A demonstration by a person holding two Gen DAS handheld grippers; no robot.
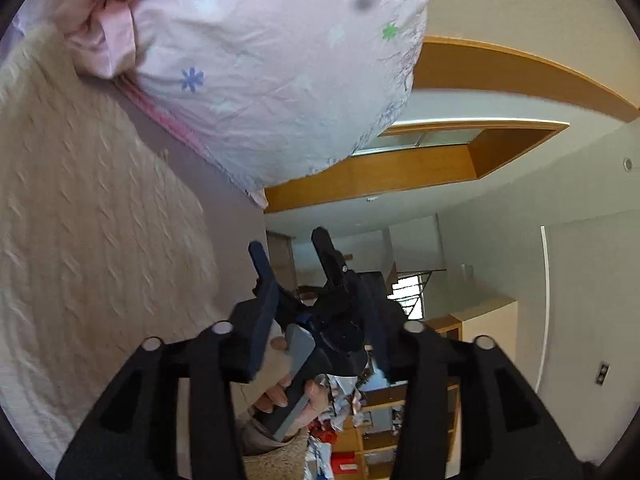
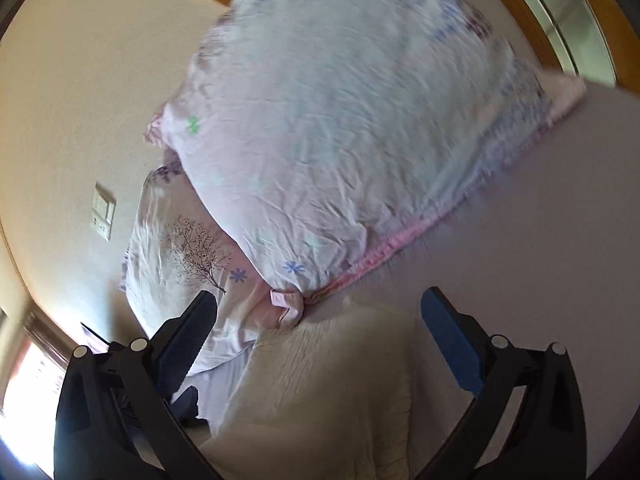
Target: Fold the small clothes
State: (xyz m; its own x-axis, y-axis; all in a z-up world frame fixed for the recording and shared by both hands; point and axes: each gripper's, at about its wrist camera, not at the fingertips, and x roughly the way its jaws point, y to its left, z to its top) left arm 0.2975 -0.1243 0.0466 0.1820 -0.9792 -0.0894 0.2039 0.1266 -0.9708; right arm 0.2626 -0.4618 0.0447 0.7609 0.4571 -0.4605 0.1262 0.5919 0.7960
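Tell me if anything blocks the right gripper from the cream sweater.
Nothing visible does. The right gripper is open with the sweater lying directly ahead between its fingers. The pillow sits beyond the sweater, not in the way.

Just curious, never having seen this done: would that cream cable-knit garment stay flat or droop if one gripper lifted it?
The cream cable-knit garment would probably droop: it lies soft and rumpled. Its thick knit suggests some weight, and the textured surface should resist slipping.
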